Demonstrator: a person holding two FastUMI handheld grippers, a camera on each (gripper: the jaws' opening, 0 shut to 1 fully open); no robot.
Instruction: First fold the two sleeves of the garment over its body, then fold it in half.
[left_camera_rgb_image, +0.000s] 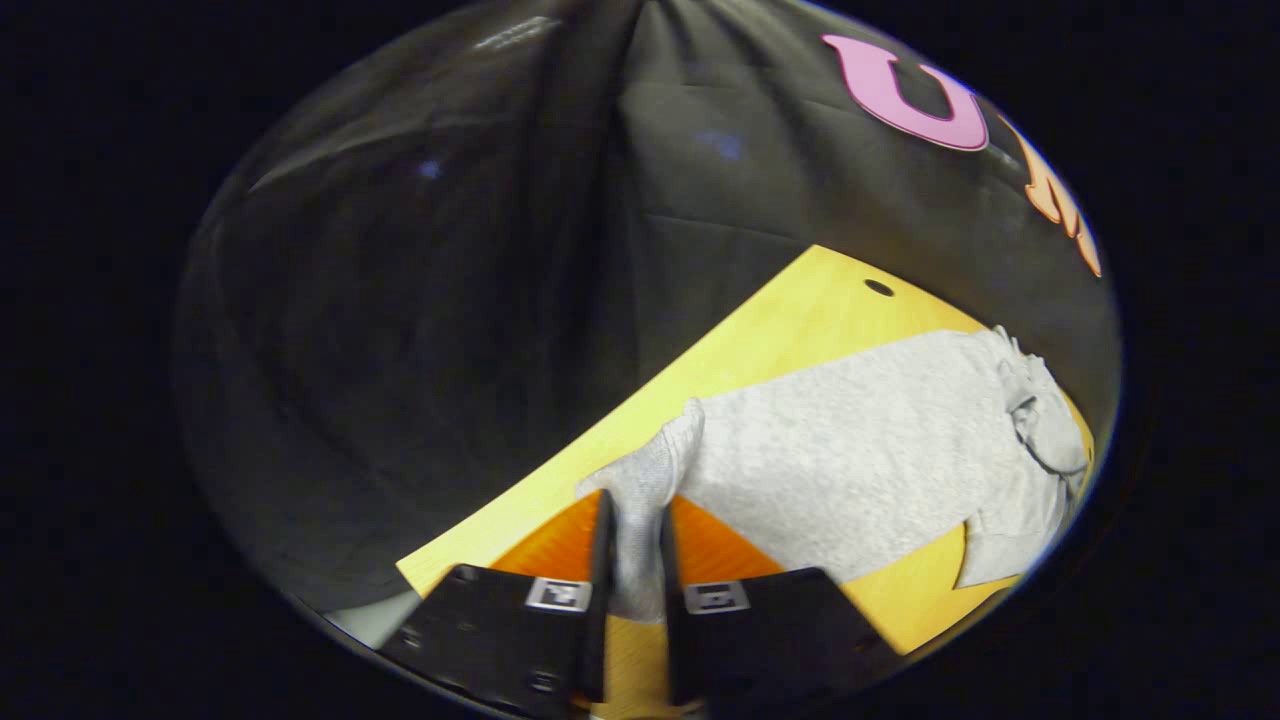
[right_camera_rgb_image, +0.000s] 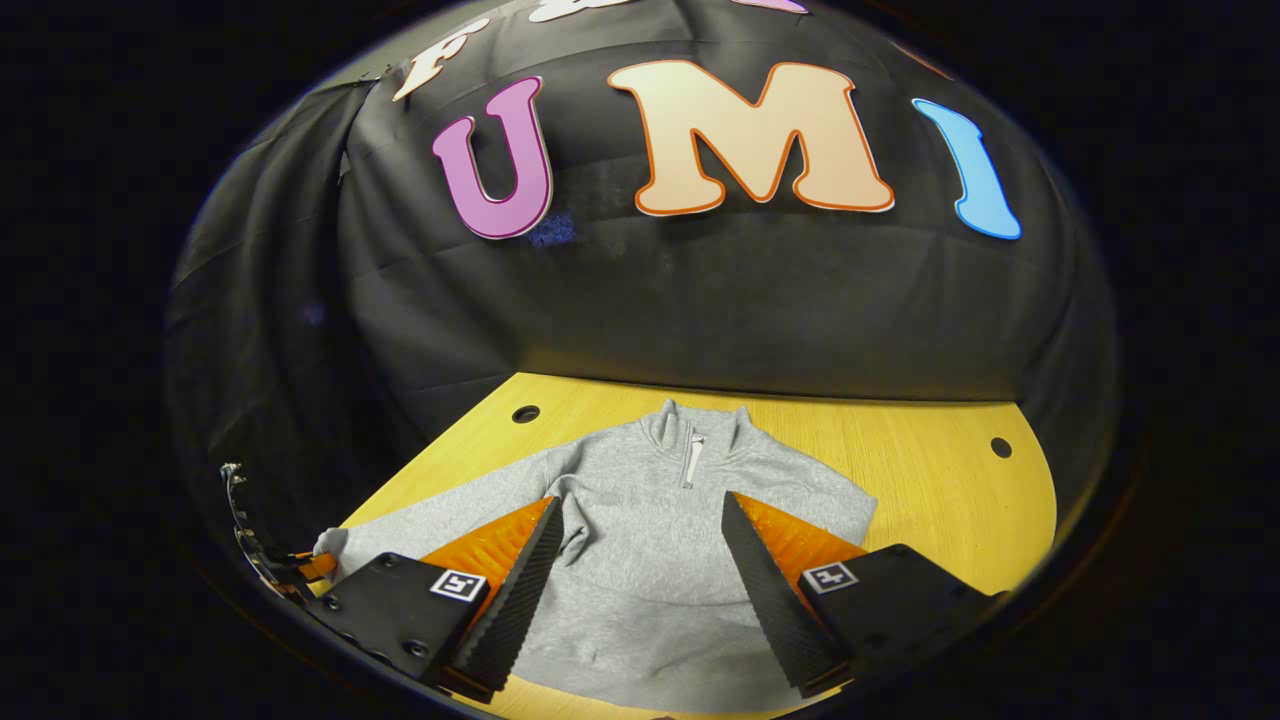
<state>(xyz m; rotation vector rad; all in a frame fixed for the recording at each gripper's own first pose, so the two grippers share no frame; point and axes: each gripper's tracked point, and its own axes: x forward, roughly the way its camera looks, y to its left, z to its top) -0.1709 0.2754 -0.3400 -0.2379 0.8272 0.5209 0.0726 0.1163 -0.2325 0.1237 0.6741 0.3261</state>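
Observation:
A grey sweatshirt (right_camera_rgb_image: 640, 530) with a short zip collar lies flat on the yellow wooden table (right_camera_rgb_image: 930, 470). One long sleeve (right_camera_rgb_image: 430, 520) stretches out to the left in the right gripper view, and its cuff ends at my left gripper (right_camera_rgb_image: 265, 555). In the left gripper view my left gripper (left_camera_rgb_image: 635, 560) is shut on that sleeve's cuff (left_camera_rgb_image: 650, 470), with the sweatshirt's body (left_camera_rgb_image: 860, 440) spread beyond it. My right gripper (right_camera_rgb_image: 640, 580) hangs open above the lower body of the sweatshirt, with nothing between its fingers. The other sleeve looks bunched at the garment's far side (left_camera_rgb_image: 1030, 420).
The table has small round holes (right_camera_rgb_image: 525, 413) near its back corners (right_camera_rgb_image: 1000, 447). Black cloth walls close in behind and to the left of the table. Bare tabletop shows to the right of the sweatshirt.

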